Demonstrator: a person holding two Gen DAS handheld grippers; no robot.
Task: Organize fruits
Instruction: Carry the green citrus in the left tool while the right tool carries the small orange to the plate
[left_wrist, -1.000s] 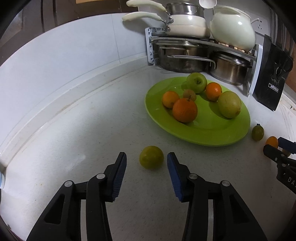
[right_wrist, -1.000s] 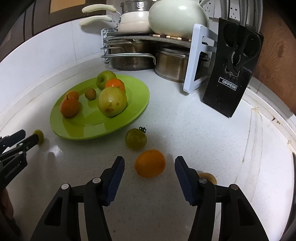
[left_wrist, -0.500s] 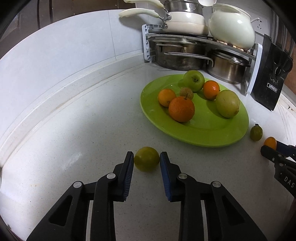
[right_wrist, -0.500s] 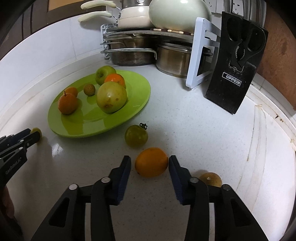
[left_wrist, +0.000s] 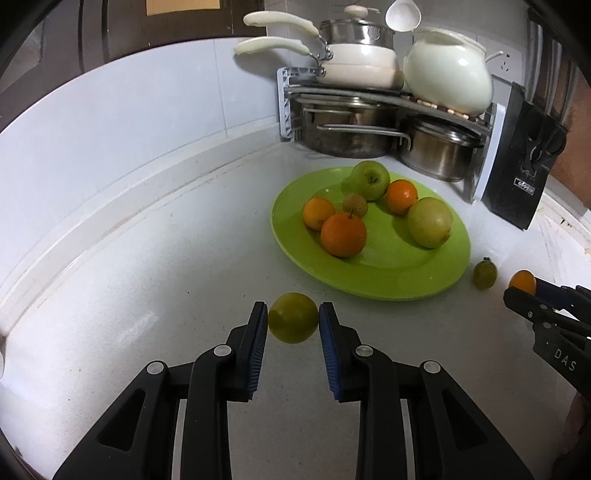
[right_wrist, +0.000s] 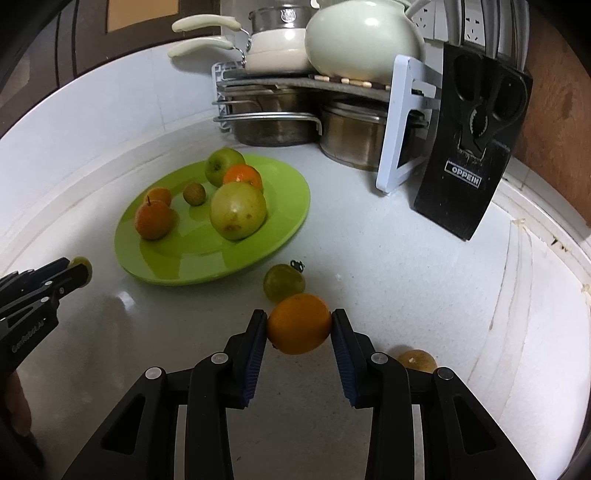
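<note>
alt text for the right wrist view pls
The right gripper is shut on an orange on a white counter. A small green fruit sits just beyond it, near a green plate holding six fruits.

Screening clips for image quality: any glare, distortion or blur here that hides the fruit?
Left wrist: fisheye bends the counter edge, dark corners, green fruit sharp. Right wrist: same bending, soft glare on the counter beside the green plate, orange sharp.

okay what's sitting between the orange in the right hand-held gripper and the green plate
One small green fruit with a dark stem lies on the counter between the orange and the green plate. The right wrist view shows it best.
</note>
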